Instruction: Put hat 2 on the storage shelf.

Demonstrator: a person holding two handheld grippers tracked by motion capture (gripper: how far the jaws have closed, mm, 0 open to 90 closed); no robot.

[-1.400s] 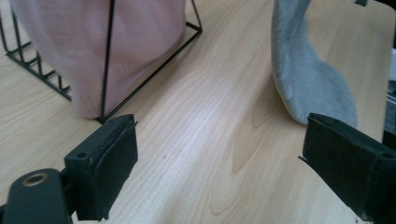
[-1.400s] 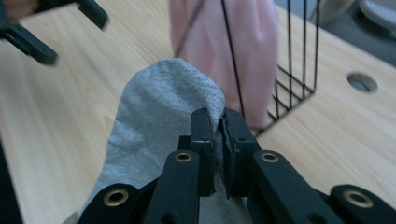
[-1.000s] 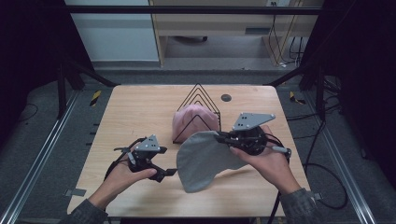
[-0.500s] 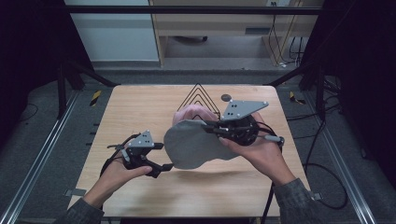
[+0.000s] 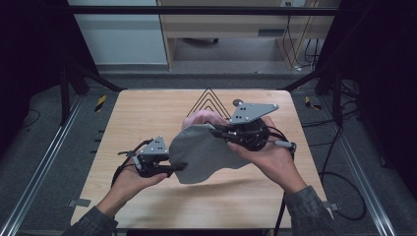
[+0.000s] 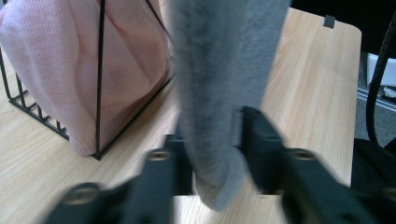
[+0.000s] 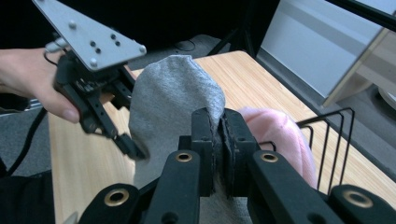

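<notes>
A grey cloth [image 5: 201,152] hangs above the middle of the wooden table [image 5: 147,113]. My right gripper [image 5: 216,129] is shut on its upper edge; in the right gripper view the jaws [image 7: 219,123] pinch the grey cloth [image 7: 173,93] tightly. My left gripper [image 5: 179,167] is at the cloth's lower left edge. Its jaws have just been closing, and in the left gripper view they [image 6: 212,140] press on a fold of the grey cloth [image 6: 219,93]. Behind it, a pink cloth [image 5: 204,118] sits in a black wire rack [image 5: 209,98].
The wire rack [image 6: 100,70] with the pink cloth [image 6: 56,70] stands just beyond the hanging cloth. A small dark round object [image 5: 238,103] lies near the table's far edge. Bare wood stretches along the left side and the front of the table.
The right gripper has lifted the grey cloth up and to the left, off the table. The left gripper's jaws have closed on the cloth's lower edge.
</notes>
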